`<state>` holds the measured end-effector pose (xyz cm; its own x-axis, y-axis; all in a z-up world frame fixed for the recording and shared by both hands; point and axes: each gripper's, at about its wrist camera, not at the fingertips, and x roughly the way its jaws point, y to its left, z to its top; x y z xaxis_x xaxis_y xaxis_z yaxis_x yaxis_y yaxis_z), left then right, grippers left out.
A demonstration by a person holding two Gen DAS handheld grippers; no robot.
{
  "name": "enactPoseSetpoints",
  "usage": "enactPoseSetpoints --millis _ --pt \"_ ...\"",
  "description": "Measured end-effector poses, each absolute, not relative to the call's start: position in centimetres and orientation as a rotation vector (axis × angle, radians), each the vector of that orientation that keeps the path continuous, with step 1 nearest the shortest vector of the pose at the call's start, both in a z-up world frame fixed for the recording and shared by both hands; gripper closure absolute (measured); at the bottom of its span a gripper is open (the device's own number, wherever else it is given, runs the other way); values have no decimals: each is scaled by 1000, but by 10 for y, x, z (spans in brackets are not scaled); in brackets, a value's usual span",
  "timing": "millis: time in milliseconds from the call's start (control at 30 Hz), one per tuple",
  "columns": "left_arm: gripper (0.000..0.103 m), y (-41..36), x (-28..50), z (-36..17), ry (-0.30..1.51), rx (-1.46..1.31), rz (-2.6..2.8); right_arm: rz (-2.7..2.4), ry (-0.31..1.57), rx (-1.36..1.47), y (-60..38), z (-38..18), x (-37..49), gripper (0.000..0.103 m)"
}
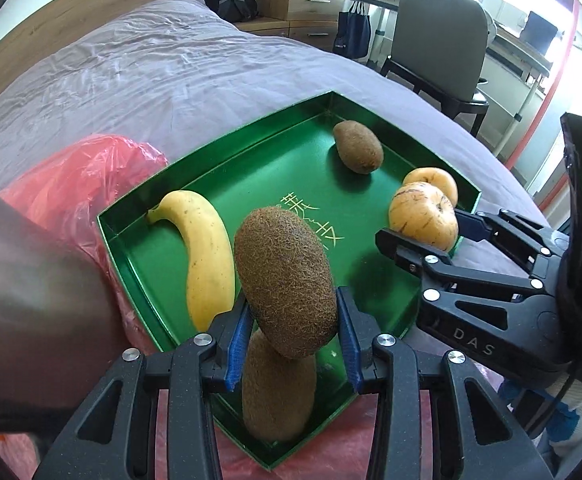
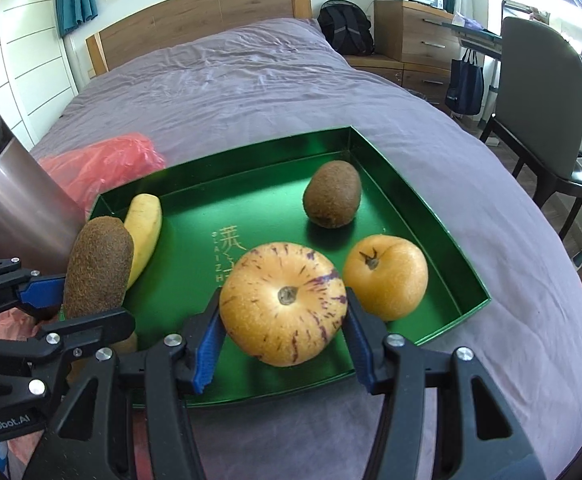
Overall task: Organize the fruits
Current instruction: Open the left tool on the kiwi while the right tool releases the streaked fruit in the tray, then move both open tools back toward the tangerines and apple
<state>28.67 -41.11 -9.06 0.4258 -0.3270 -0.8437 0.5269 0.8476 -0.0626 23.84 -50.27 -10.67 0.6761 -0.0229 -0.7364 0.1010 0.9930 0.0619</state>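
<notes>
My left tongs (image 1: 291,322) clamp a kiwi (image 1: 287,280), right tongs (image 2: 281,344) a melon (image 2: 283,304); either could roll into the banana (image 1: 207,256) at 9 o'clock in the tray (image 1: 251,152) if dropped.

"DAS" on right gripper (image 1: 427,236); "GenRobot.AI" on left gripper (image 2: 61,300).

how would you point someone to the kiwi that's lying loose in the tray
On the purple bed sits a green tray. The free kiwi lies near its far corner, behind two yellow-orange fruits; the other kiwi is clamped in the left tool.
</notes>
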Motion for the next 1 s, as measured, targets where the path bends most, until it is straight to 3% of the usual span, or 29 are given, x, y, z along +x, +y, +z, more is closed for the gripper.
enactPoseSetpoints --millis 633,833,900,1000 --pt "68 -415 296 -115 1069 244 -531 -78 858 -5 -492 -127 242 59" --pt "59 -411 293 -105 1058 263 -515 -82 867 3 -491 -125 241 58" --pt "54 -408 289 -97 1040 272 -506 -78 868 14 -490 -123 240 42" --pt "50 -405 281 -83 1014 280 -508 -88 859 20 -488 -117 234 33"
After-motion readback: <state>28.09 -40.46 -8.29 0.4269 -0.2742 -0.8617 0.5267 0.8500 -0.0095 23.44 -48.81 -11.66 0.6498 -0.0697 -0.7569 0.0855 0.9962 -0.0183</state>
